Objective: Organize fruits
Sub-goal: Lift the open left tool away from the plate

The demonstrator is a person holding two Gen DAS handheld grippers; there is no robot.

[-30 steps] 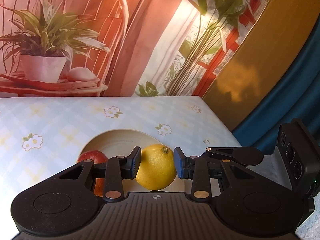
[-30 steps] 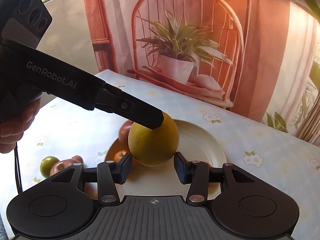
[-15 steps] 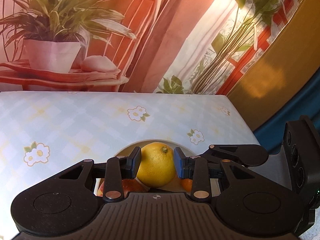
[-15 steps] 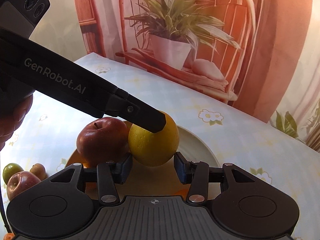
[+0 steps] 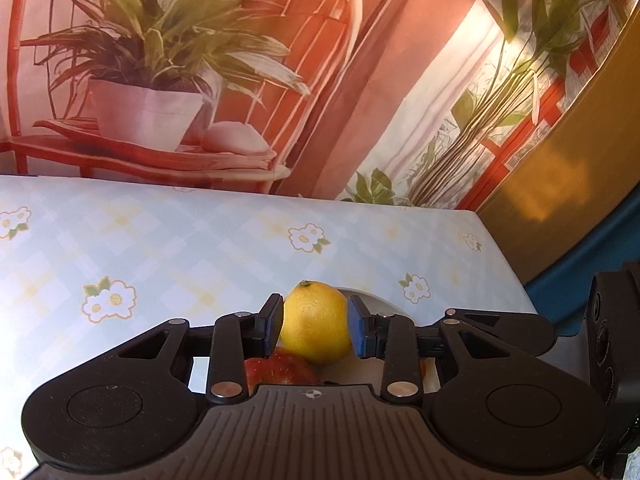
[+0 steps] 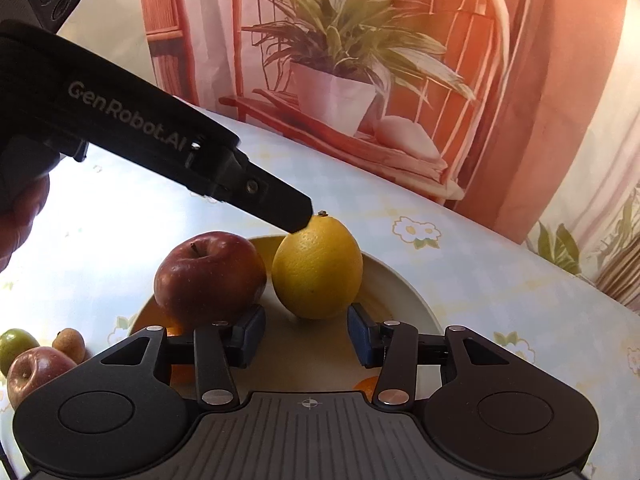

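Fruit is gathered on a cream plate set on a flowered tablecloth. A red apple sits beside a lemon, which is gripped by the left gripper, while the right gripper is held open near the plate, holding nothing.

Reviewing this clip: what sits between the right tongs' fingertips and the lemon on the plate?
Only a bare strip of plate. In the right wrist view the right tongs stand open just short of the lemon; the red apple lies beside it, off that line.
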